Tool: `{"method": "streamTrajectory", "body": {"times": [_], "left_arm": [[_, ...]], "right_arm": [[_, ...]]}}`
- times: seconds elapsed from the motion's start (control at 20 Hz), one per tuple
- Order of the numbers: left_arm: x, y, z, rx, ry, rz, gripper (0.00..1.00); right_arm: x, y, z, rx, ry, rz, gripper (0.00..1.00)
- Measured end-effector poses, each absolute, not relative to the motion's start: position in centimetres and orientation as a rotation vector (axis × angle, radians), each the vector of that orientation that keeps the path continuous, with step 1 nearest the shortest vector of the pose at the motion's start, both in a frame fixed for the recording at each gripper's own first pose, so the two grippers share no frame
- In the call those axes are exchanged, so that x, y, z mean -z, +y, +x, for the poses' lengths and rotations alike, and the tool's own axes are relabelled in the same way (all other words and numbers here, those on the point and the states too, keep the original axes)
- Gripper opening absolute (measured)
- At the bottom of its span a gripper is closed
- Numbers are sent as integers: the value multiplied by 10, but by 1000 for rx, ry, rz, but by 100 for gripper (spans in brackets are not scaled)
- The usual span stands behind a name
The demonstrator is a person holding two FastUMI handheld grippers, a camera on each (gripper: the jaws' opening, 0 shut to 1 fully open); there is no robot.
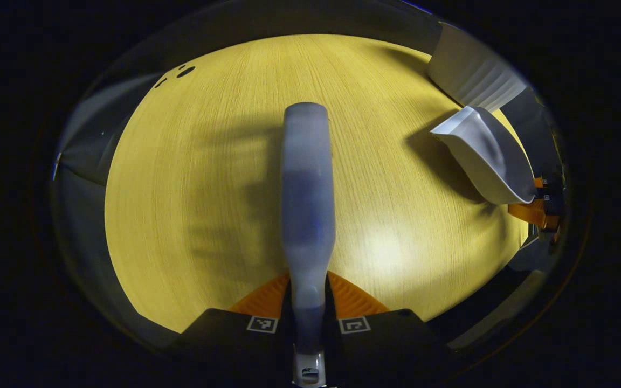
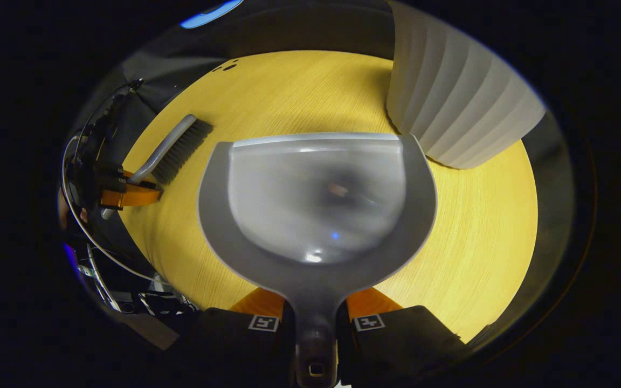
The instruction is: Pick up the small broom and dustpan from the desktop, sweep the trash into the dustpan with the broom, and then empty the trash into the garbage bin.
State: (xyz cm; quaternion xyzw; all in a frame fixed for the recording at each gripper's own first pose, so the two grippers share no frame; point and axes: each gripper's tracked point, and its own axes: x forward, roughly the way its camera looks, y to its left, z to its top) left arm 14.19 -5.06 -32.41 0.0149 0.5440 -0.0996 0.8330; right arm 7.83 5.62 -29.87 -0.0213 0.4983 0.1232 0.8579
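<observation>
The left gripper has its fingers clamped on the broom handle, held above the bench. Right of the broom, the right gripper grasps the dustpan, just beside the ribbed white garbage bin.

In the left gripper view, the broom runs forward from between the fingers of the left gripper, above the tabletop. To its right, the dustpan sits at the tabletop's right edge, held by the right gripper, and the garbage bin stands just behind it. In the right gripper view, the dustpan reaches forward from between that gripper's fingers, over the tabletop. The garbage bin stands on the tabletop at the dustpan's far right corner, just beside it. The broom lies off to the left, near the tabletop's left edge, its handle in the left gripper.
</observation>
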Motion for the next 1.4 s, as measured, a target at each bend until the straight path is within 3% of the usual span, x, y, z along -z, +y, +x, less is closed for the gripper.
{"method": "streamTrajectory", "body": {"times": [0.05,0.1,0.4,0.45,0.5,0.7,0.75,0.8,0.85,1.0,1.05,1.15,1.4], "left_arm": [[324,-52,143,218,1150,33,31],[322,-53,144,219,1148,41,28],[319,-54,151,213,1111,46,33],[317,-54,151,212,1103,56,34],[315,-53,151,211,1094,69,30],[303,-61,148,225,1053,51,39],[299,-63,147,227,1043,39,41],[294,-64,147,226,1026,34,45],[289,-66,148,224,1002,36,46],[271,-70,146,238,932,43,56],[263,-72,145,236,907,41,61],[241,-73,146,216,827,57,72],[170,-95,142,215,524,132,83]], "right_arm": [[300,57,78,-261,1046,-44,36],[298,58,77,-268,1047,-38,36],[287,64,77,-279,1024,22,39],[282,62,76,-282,1016,27,32],[277,61,73,-286,1008,29,45],[247,51,70,-290,934,40,45],[239,50,70,-291,913,55,59],[230,49,68,-292,894,69,47],[222,48,67,-298,875,82,50],[197,44,62,-306,820,113,65],[190,44,61,-307,801,125,75],[173,42,57,-312,753,138,85],[110,35,54,-339,494,82,91]]}}
